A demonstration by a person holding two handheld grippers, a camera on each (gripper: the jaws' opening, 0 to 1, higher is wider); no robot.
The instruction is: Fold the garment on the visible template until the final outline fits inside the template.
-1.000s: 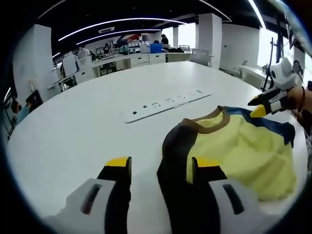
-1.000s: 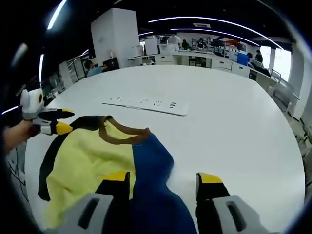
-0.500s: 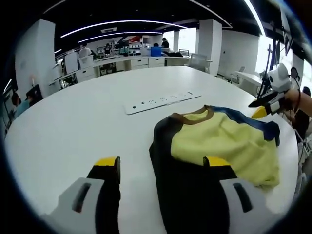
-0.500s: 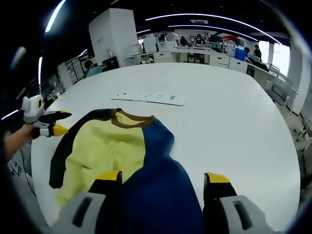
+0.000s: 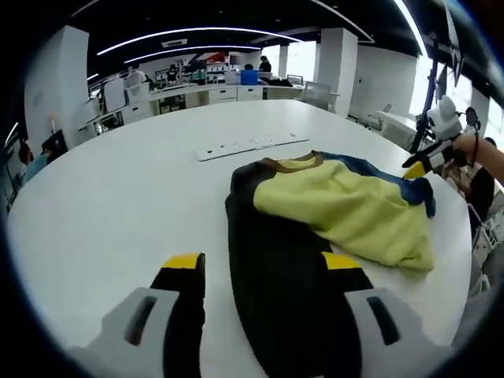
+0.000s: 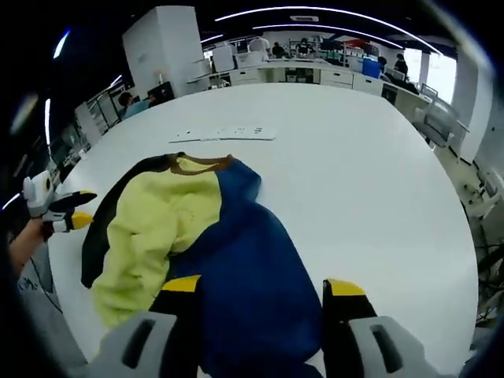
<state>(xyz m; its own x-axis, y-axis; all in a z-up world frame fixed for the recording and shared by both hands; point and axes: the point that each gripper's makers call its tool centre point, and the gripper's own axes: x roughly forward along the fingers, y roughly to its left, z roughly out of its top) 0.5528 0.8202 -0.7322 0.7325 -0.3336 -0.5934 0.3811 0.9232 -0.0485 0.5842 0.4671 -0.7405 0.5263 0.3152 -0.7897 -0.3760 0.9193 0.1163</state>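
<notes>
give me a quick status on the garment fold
Left gripper open, black sleeve between its jaws. Right gripper open over blue sleeve. Garment rumpled on white table, not folded. Power strip beyond the collar.

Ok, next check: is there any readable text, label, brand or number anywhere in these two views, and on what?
None can be read.
The white strip on the table beyond the garment carries small dark marks, too small and blurred to read.
No print or label shows on the garment.
</notes>
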